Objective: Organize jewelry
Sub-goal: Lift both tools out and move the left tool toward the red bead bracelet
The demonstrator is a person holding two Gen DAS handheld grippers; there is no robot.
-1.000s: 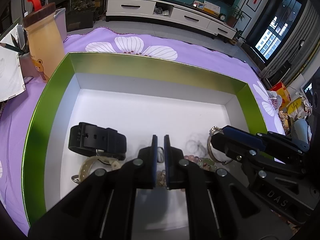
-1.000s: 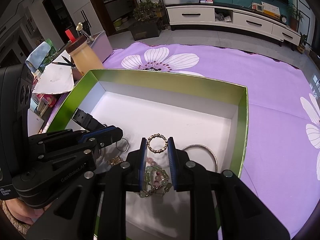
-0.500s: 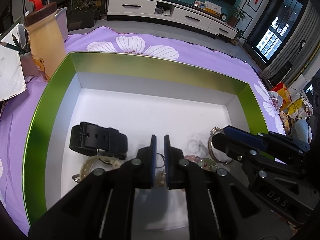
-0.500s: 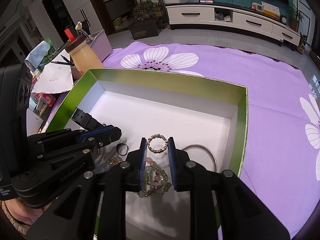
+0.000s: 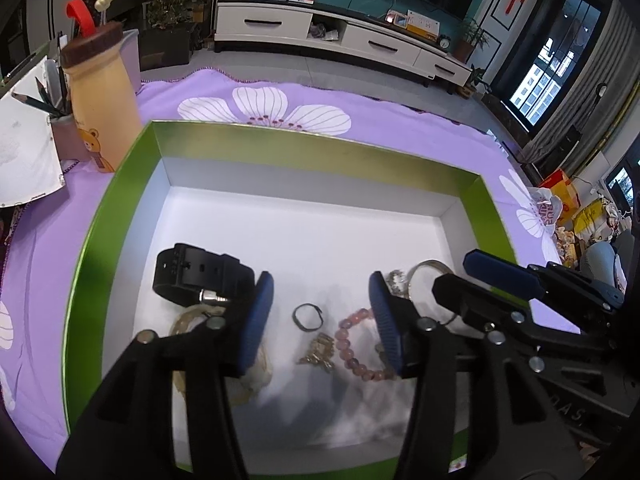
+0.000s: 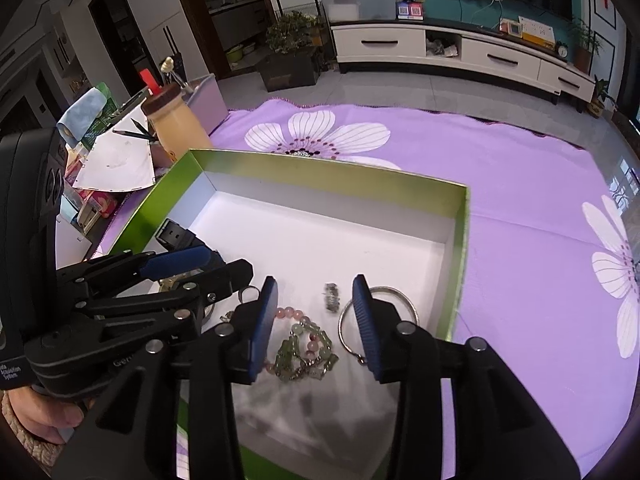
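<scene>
Green box, white floor, on the purple cloth; all jewelry lies at its near end, gathered for storage.
- Far left: one black watch, one pale bangle beneath it.
- Left gripper: jaws opening, gripping nothing; one dark ring and one gold charm lie loose between them.
- Right gripper: jaws opening over two bead bracelets, pads clear.
- Rightmost: one silver bangle.

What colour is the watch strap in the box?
Black. The watch strap shows best in the left wrist view.
</scene>
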